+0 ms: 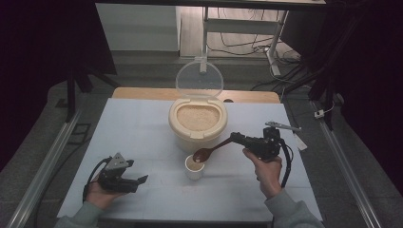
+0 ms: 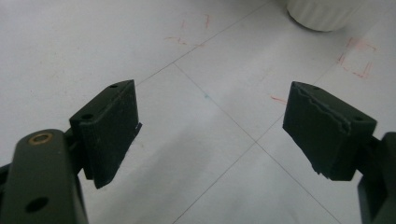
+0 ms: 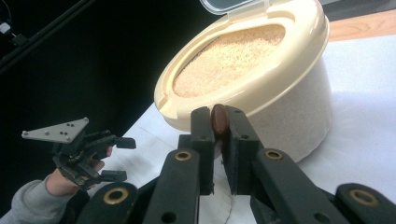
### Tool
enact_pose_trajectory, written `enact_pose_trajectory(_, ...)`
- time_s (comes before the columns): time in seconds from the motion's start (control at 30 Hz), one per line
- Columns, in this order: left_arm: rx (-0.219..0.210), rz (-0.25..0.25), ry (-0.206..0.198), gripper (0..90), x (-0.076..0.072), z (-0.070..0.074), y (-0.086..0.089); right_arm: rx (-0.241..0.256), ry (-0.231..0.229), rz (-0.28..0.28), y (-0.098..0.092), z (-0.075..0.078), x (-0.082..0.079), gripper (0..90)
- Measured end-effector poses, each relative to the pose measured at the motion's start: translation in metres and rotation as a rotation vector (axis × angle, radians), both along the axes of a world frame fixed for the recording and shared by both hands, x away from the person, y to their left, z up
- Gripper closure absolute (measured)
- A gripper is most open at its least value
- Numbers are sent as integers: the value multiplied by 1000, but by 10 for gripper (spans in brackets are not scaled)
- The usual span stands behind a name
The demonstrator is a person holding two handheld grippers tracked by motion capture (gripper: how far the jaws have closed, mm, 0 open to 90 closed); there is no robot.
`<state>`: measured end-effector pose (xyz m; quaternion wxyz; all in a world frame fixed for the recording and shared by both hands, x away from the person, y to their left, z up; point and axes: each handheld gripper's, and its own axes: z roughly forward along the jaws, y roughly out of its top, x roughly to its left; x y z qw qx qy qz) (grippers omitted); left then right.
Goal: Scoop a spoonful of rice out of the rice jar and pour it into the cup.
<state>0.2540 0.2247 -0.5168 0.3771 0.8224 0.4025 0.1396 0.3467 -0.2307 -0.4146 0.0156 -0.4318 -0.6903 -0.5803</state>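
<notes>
Gripping a brown spoon (image 1: pixel 211 150) by its handle, the right claw (image 1: pixel 235 137) holds the bowl of it just over a small white cup (image 1: pixel 194 168) in front of the open rice container (image 1: pixel 197 124). Left claw (image 1: pixel 139 182) rests apart, jaws wide, low over the worktop (image 1: pixel 138 133).

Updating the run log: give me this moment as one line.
right gripper: shut on spoon | spoon bowl over cup | rice bin: lid open | left gripper: open, idle
</notes>
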Motion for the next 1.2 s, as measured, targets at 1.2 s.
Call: enact_pose_trajectory(1.2, 2, 3, 2, 180, 1, 0, 0, -1, -32, 14, -53, 28, -8, 833)
